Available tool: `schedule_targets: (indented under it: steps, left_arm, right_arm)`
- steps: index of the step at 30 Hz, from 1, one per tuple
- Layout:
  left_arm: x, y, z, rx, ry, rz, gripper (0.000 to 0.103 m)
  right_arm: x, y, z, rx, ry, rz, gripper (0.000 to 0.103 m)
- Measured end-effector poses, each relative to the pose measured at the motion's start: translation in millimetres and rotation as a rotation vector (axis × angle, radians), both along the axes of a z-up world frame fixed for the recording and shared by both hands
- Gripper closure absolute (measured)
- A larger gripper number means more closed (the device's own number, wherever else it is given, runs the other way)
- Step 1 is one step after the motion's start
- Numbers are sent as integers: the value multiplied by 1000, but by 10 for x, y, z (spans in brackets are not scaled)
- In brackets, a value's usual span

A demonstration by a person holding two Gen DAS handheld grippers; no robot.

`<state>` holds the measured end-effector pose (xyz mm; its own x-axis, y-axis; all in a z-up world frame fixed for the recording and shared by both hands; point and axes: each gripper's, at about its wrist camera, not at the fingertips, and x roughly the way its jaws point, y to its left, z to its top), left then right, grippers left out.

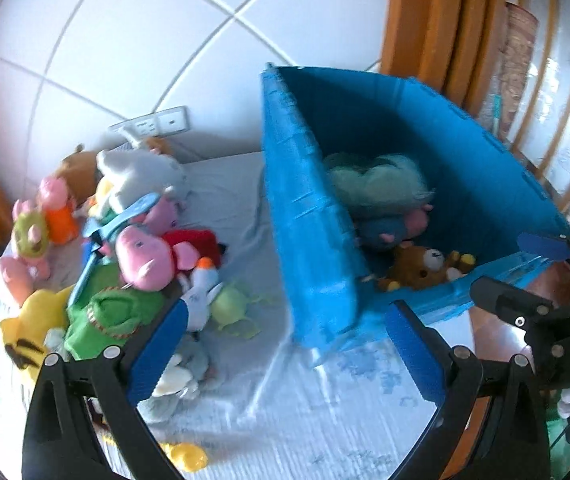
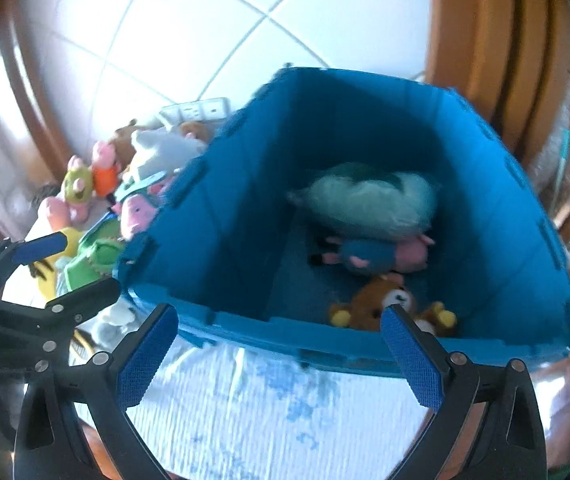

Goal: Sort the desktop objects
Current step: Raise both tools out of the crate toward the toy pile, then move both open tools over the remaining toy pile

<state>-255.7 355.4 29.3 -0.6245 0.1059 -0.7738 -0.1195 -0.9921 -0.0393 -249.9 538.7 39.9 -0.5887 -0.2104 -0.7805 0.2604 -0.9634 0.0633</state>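
Observation:
A blue plastic crate (image 1: 309, 248) (image 2: 221, 232) stands on the white cloth. Inside lie a pale green plush (image 2: 369, 200), a blue and pink plush (image 2: 369, 256) and a brown bear (image 1: 421, 268) (image 2: 373, 304). A heap of plush toys lies left of the crate, with a pink pig (image 1: 145, 256) (image 2: 137, 212), a green plush (image 1: 109, 316) and a yellow plush (image 1: 33, 328). My left gripper (image 1: 285, 340) is open and empty, above the cloth between heap and crate. My right gripper (image 2: 281, 344) is open and empty at the crate's near rim.
A white tiled wall with a socket strip (image 1: 153, 124) is behind the heap. Wooden frames (image 1: 437, 24) stand at the right. A small yellow toy (image 1: 185, 456) lies on the cloth (image 1: 285, 420) near my left gripper. The right gripper shows at the left view's right edge (image 1: 533, 276).

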Motion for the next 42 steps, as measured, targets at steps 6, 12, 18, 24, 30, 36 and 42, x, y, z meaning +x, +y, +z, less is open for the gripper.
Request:
schedule_targets:
  steps: [6, 12, 18, 24, 30, 36, 42]
  left_arm:
    - [102, -544, -82, 2, -3, 92, 2]
    - [202, -1148, -180, -18, -5, 149, 2]
    - [257, -1799, -245, -27, -10, 177, 2]
    - [223, -2321, -294, -28, -19, 164, 2]
    - [164, -2736, -375, -15, -37, 143, 2]
    - [157, -3235, -493, -8, -54, 196, 2]
    - [143, -3812, -604, -16, -64, 324, 2]
  right_arm:
    - [-12, -491, -17, -8, 11, 84, 0]
    - [-6, -1096, -138, -14, 10, 148, 0]
    - [-54, -1653, -262, 121, 33, 42, 0]
    - [-90, -1754, -224, 148, 81, -108, 0]
    - [42, -2344, 34, 149, 174, -68, 0]
    - [-79, -3067, -128, 89, 119, 61, 0]
    - [-365, -3724, -378, 42, 71, 209, 0]
